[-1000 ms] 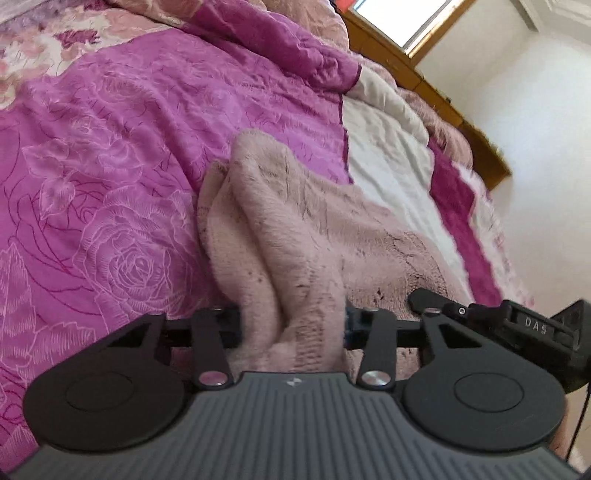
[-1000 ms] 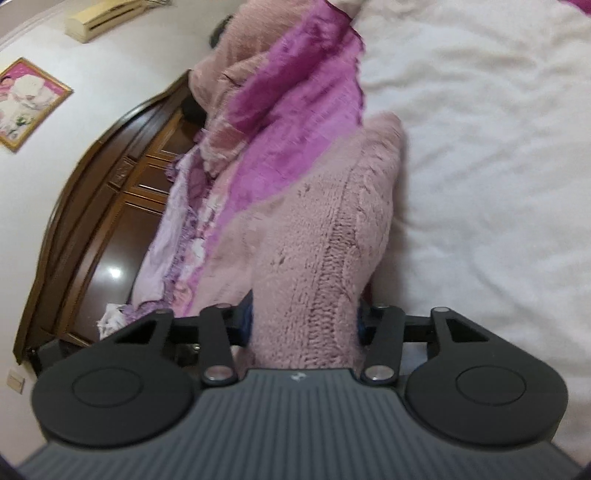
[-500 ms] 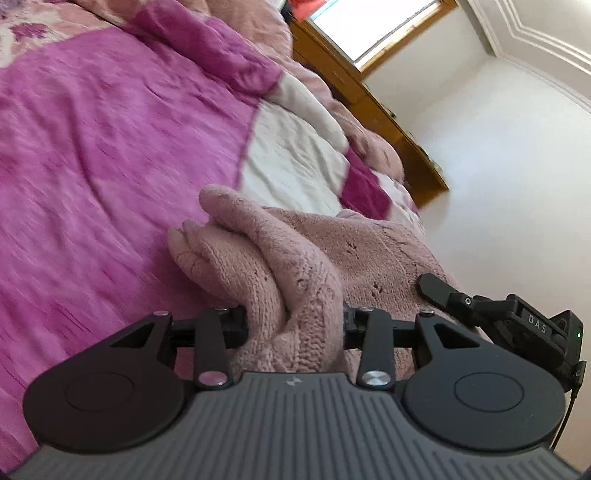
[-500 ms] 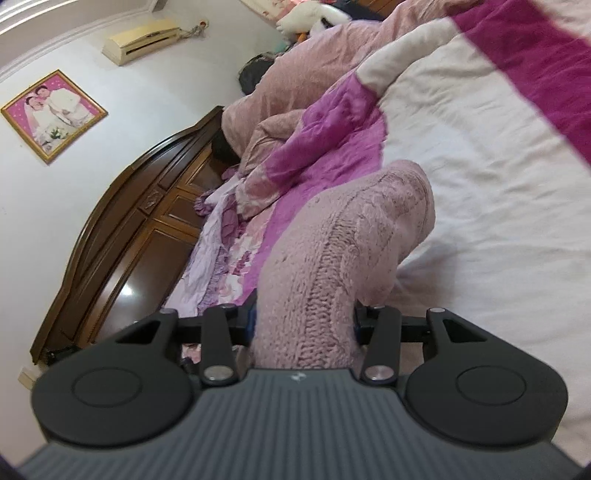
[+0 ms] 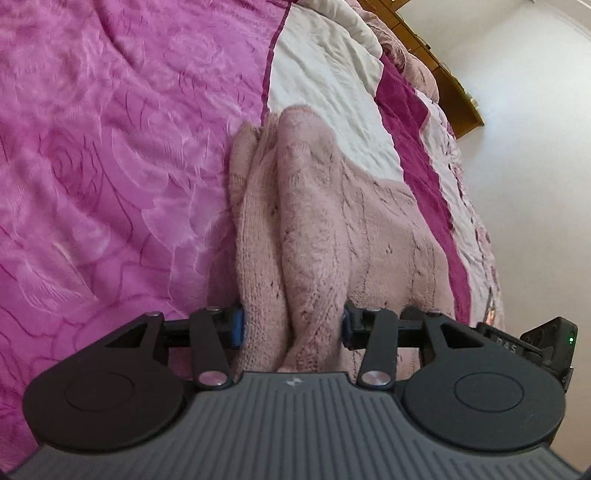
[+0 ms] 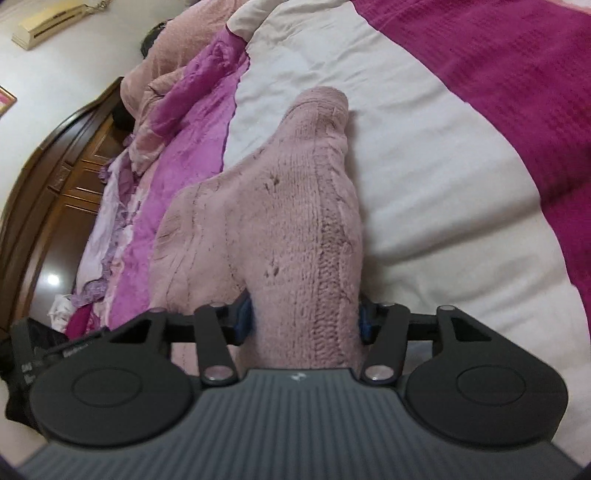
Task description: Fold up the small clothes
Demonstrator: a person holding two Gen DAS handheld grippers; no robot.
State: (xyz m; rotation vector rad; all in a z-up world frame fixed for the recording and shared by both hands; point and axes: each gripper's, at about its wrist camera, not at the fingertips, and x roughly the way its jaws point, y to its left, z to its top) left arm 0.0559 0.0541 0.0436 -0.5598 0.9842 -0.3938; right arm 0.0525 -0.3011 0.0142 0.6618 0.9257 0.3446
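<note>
Opening both hand-held grippers, left [image 5: 291, 326], right [image 6: 304, 319], around pink sweater [image 5: 332, 229] | magenta-and-white quilt [image 5: 110, 166] | white wall [image 5: 535, 129]

A bed [image 5: 110, 166] fills the room, its magenta rose-patterned quilt beside a white panel [image 6: 424, 166]. At ten o'clock stands a dark wooden headboard [image 6: 55, 192], an air conditioner [image 6: 48, 26] mounted above. White walls [image 5: 535, 147] at two o'clock, daylit.
</note>
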